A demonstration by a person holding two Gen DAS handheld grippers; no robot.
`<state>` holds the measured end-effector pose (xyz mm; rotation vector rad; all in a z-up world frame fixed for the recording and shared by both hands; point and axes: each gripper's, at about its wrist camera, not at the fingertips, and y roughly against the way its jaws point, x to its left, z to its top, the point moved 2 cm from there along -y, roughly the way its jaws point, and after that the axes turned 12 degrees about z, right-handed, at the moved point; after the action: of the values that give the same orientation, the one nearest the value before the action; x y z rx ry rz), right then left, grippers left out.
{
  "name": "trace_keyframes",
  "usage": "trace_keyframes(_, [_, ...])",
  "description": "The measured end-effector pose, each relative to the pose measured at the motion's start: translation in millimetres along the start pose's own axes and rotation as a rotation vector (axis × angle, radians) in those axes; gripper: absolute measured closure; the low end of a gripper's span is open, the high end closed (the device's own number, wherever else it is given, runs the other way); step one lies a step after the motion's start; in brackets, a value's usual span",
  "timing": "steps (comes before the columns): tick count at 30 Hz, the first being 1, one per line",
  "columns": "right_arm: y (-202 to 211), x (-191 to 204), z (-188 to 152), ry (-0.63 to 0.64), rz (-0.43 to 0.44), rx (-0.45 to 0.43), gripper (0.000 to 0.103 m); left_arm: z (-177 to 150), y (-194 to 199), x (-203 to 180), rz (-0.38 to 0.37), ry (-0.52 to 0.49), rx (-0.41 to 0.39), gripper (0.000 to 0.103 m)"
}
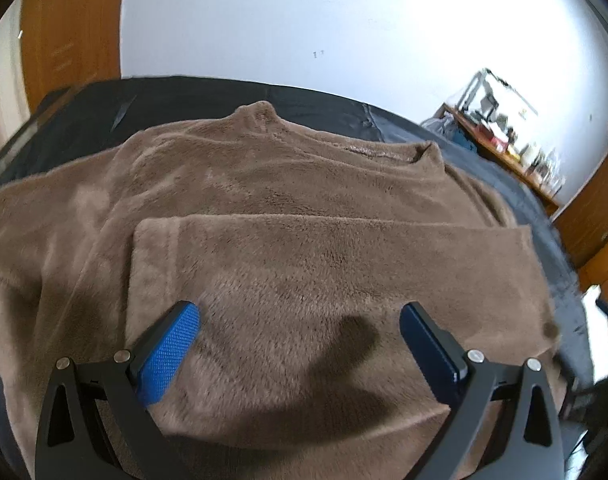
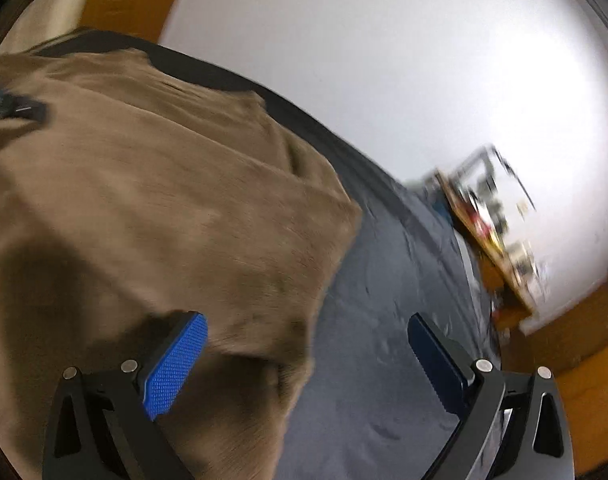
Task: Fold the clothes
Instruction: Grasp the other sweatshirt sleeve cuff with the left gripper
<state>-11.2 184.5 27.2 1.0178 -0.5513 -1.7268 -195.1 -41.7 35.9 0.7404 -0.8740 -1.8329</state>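
Note:
A brown fleece sweater [image 1: 288,184] lies spread on a dark bed cover [image 1: 176,100], collar at the far side. One sleeve [image 1: 327,264] is folded across its front, cuff to the left. My left gripper [image 1: 300,332] hovers open over that folded sleeve, nothing between its blue pads [image 1: 172,352]. In the right wrist view the same sweater [image 2: 152,208] fills the left half, blurred. My right gripper [image 2: 307,344] stands open over the sweater's right edge, its left pad [image 2: 176,364] above the fabric and its right pad above the dark cover [image 2: 383,320]. The other gripper shows dimly at far left [image 2: 12,106].
A white wall [image 1: 304,20] rises behind the bed. A wooden shelf with clutter [image 1: 503,140] stands at the right, and wooden panels [image 1: 72,24] flank the wall. The bed cover's bare strip runs along the sweater's right side.

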Motion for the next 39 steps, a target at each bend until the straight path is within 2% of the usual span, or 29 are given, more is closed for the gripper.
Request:
trace_keyframes(3, [24.9, 21.5, 6.0, 0.06, 0.053, -0.049, 0.002, -0.5, 12.0, 13.8, -0.056, 0.092, 0.056, 0.002])
trace_keyframes(5, [41.6, 35.8, 10.0, 0.1, 0.088, -0.082, 0.002, -4.6, 26.6, 20.0, -0.1, 0.123, 0.056, 0.002])
trace_keyframes(9, [53.6, 64.4, 25.6, 0.128, 0.188, -0.141, 0.001, -17.9, 67.0, 39.0, -0.07, 0.08, -0.025, 0.002])
trace_keyframes(11, [55.6, 76.5, 33.8, 0.108, 0.272, -0.154, 0.001, -28.6, 84.5, 55.8, -0.043, 0.073, -0.052, 0.002])
trace_keyframes(14, [47.3, 91.8, 50.5, 0.046, 0.441, -0.158, 0.001, -48.1, 107.6, 96.1, -0.009, 0.115, -0.067, 0.002])
trace_keyframes(15, [44.0, 99.8, 53.3, 0.041, 0.469, -0.16, 0.001, -54.0, 114.0, 109.0, 0.008, 0.129, -0.072, 0.002])
trace_keyframes(17, [37.5, 116.8, 59.0, 0.034, 0.524, -0.165, 0.001, -70.3, 130.9, 136.3, 0.091, 0.144, -0.098, 0.002])
trace_keyframes(20, [23.9, 137.7, 59.6, 0.059, 0.548, -0.168, 0.001, -91.4, 154.4, 171.7, 0.218, 0.16, -0.139, 0.002])
trace_keyframes(23, [6.1, 147.6, 53.0, 0.05, 0.589, -0.143, 0.001, -108.1, 171.0, 198.7, 0.259, 0.163, -0.181, 0.002])
trace_keyframes(26, [-17.5, 148.5, 46.2, -0.006, 0.62, -0.087, 0.001, -121.1, 173.8, 207.4, 0.259, 0.127, -0.214, 0.002])
trace_keyframes(30, [-20.8, 135.1, 43.9, -0.08, 0.679, -0.084, 0.001, -133.4, 152.5, 200.7, 0.386, 0.033, -0.183, 0.002])
trace_keyframes(33, [-21.9, 130.5, 42.4, -0.103, 0.706, -0.086, 0.001, -137.3, 142.0, 187.6, 0.498, -0.059, -0.214, 0.002])
trace_keyframes(36, [-22.5, 129.5, 42.0, -0.111, 0.72, -0.088, 0.001, -136.9, 128.8, 171.9, 0.567, -0.188, -0.233, 0.002])
trace_keyframes(38, [-21.7, 129.0, 41.6, -0.111, 0.723, -0.088, 0.001, -134.5, 117.0, 171.9, 0.59, -0.22, -0.199, 0.002])
trace_keyframes(39, [-20.9, 128.2, 41.3, -0.111, 0.725, -0.088, 0.001, -132.5, 111.5, 173.8, 0.592, -0.223, -0.179, 0.008])
